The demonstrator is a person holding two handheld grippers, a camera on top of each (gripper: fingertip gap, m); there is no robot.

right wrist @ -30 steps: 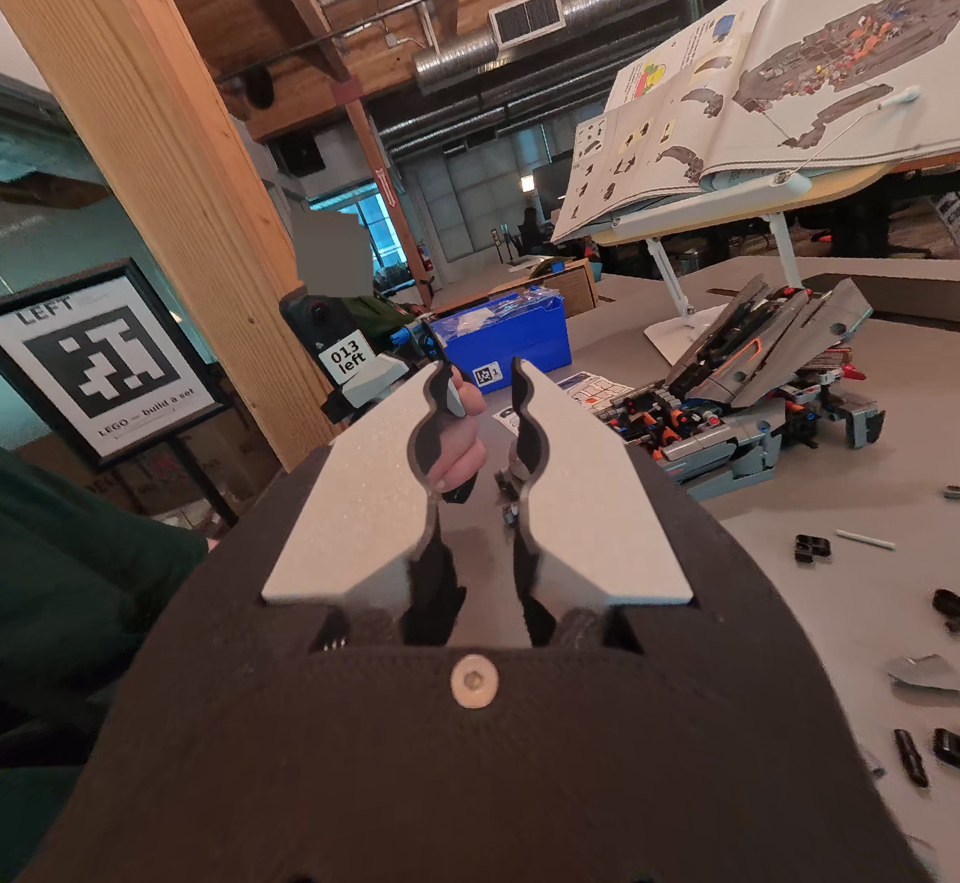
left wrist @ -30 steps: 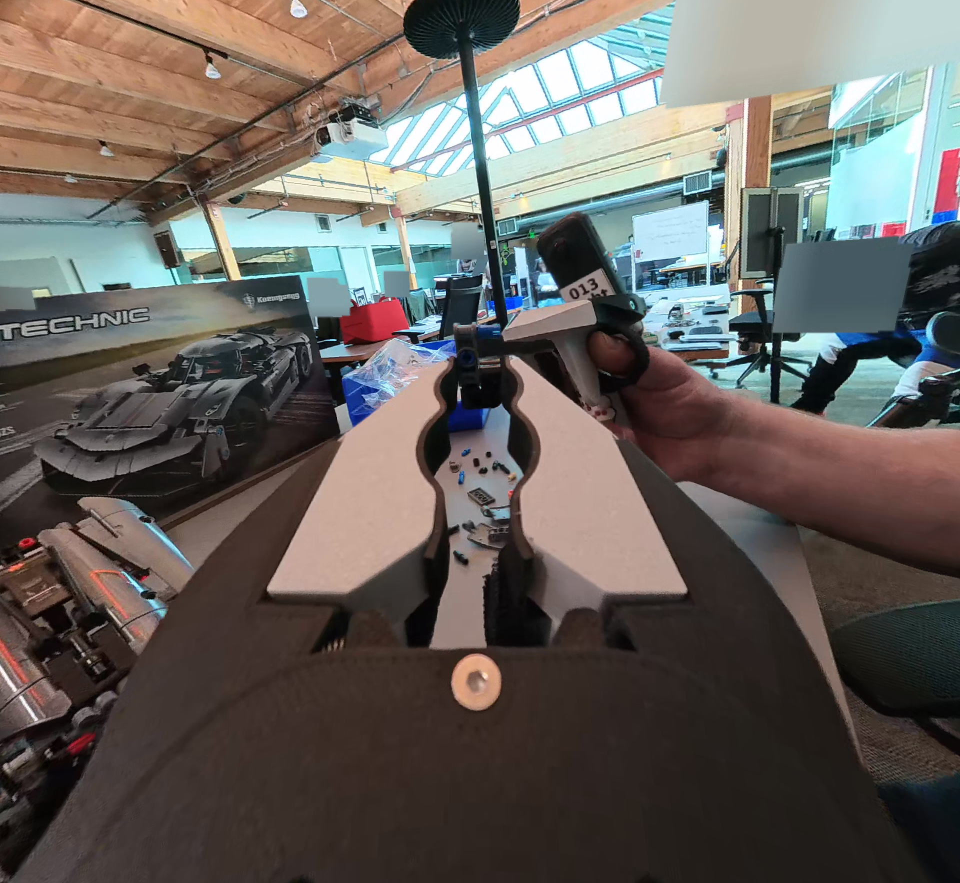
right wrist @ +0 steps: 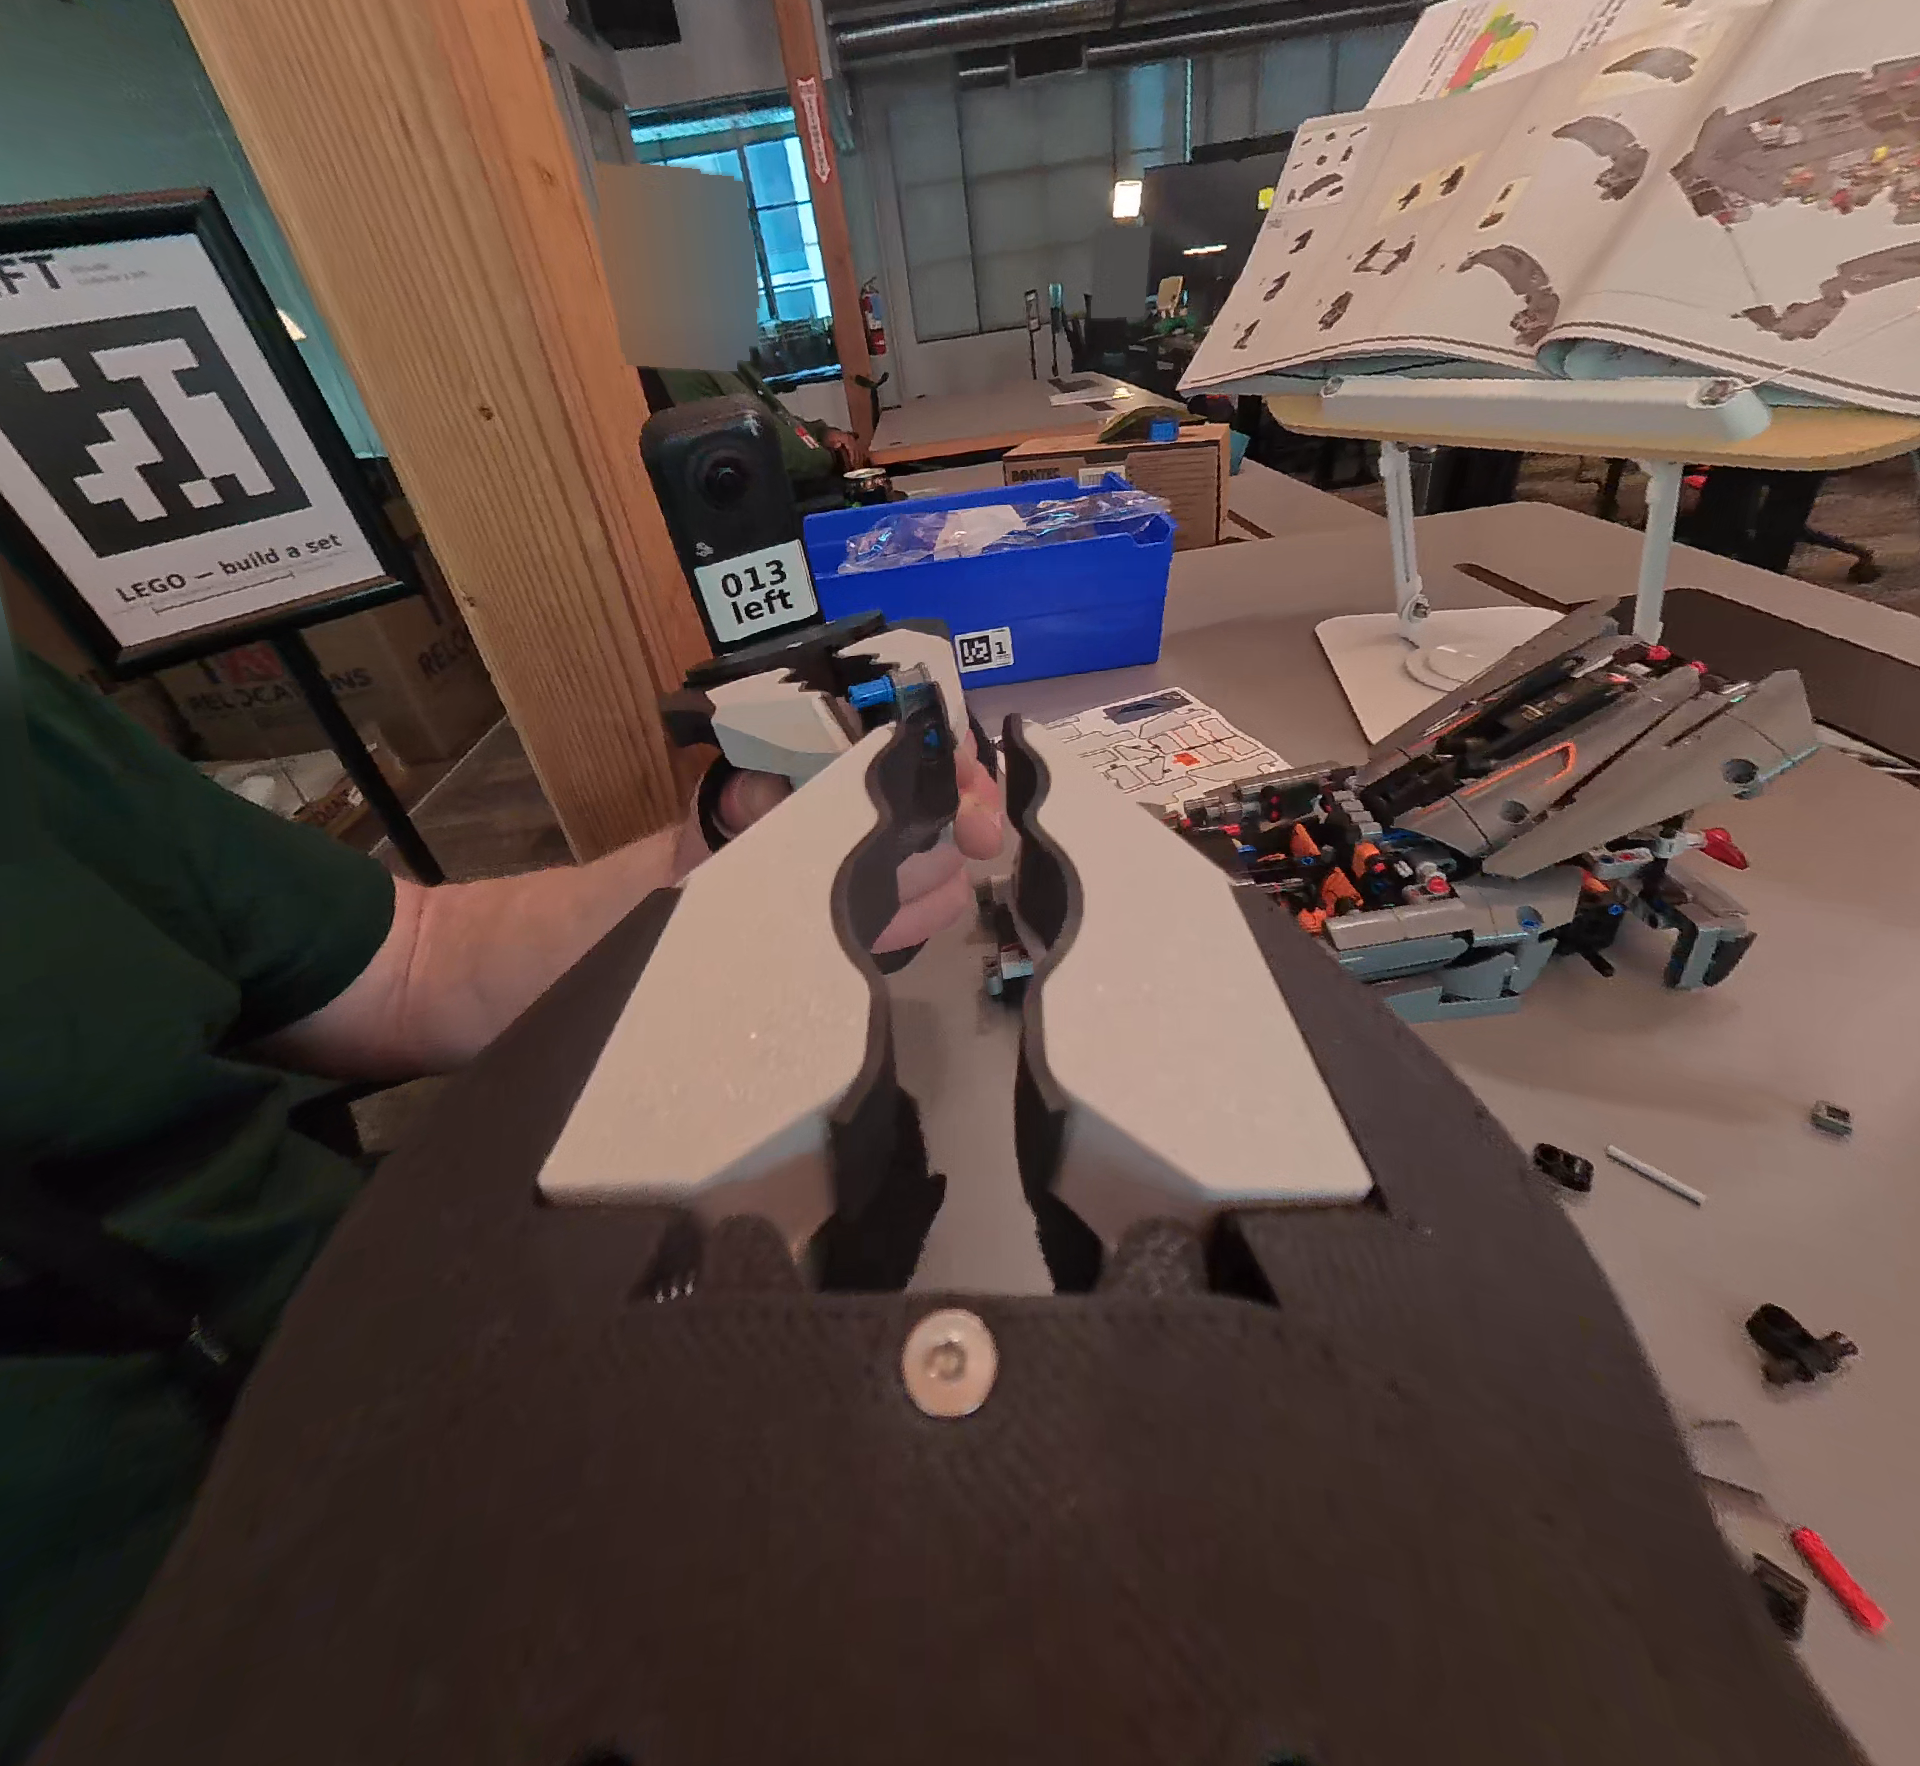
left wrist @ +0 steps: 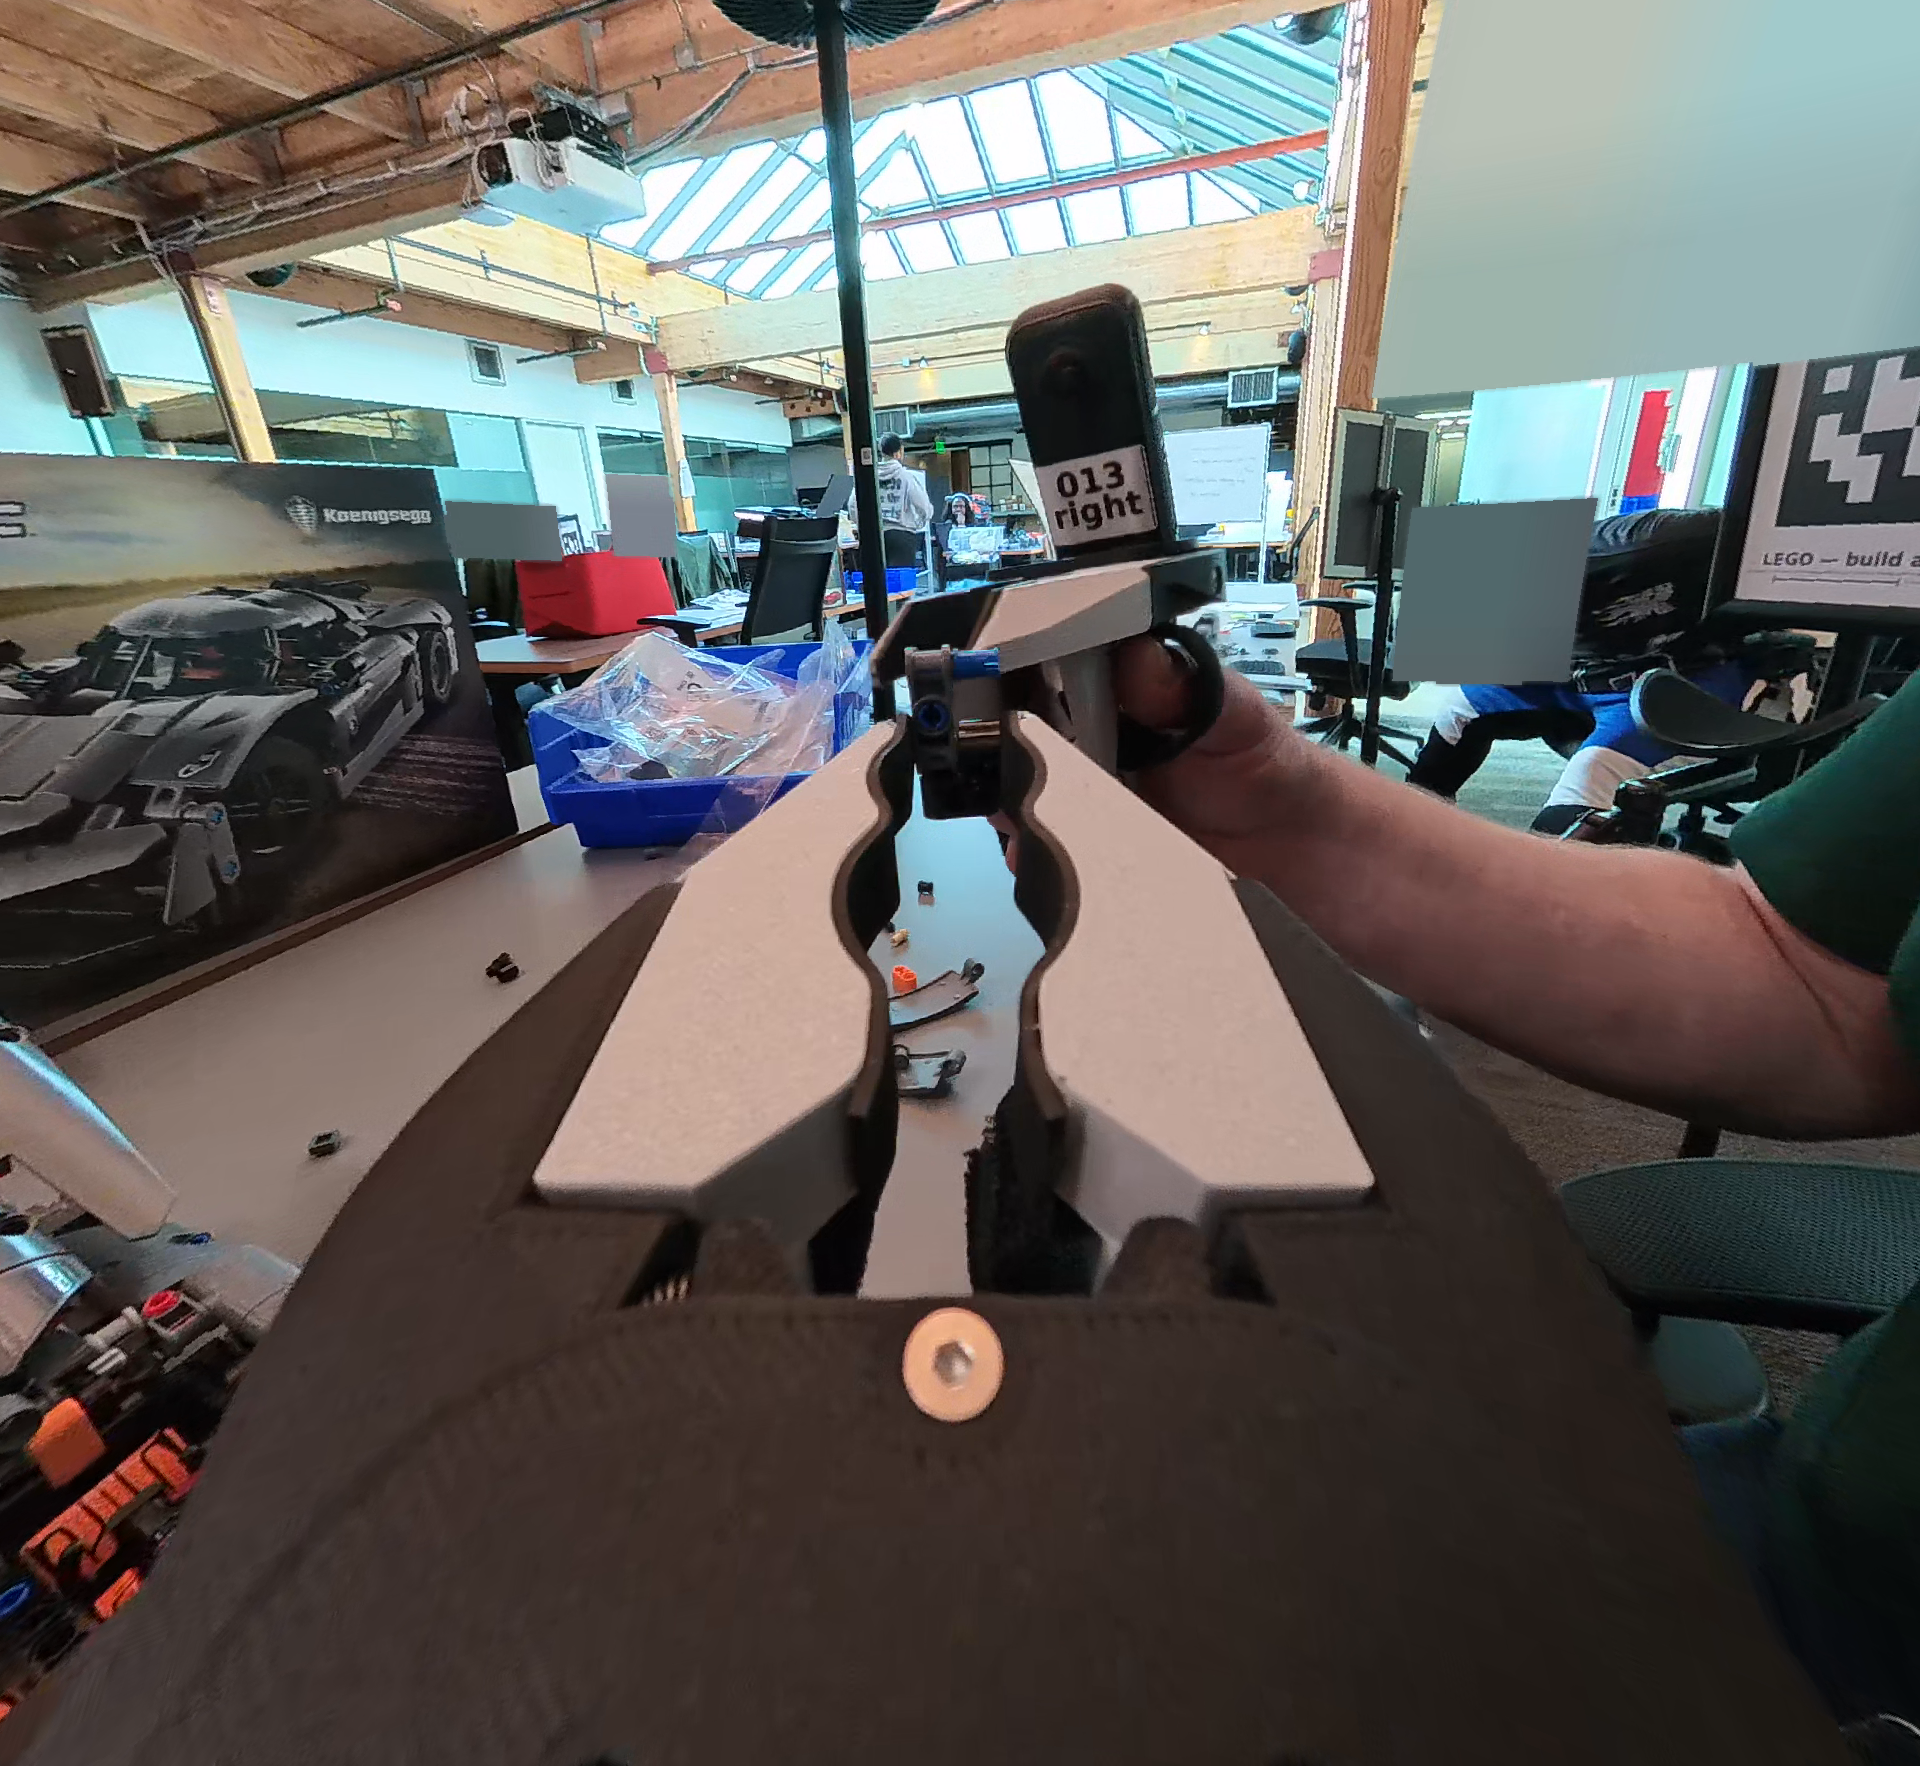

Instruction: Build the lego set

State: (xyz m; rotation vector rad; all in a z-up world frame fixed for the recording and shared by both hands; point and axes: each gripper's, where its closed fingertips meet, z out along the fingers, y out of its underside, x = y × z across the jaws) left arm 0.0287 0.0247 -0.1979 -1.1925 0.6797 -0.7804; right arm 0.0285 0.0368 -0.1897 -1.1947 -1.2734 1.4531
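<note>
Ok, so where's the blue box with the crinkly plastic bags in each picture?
Left wrist view: the blue box is left of the middle, on the table, beyond the fingers.
Right wrist view: the blue box is just above the middle, right of the wooden post.
Shared landmark: the half-built model, in the bottom-left corner of the left view and right of the middle in the right view.

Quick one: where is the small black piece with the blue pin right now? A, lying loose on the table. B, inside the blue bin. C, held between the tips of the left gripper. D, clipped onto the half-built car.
C: the small black piece with the blue pin sits pinched between the left gripper tips, raised off the grey table.
</note>
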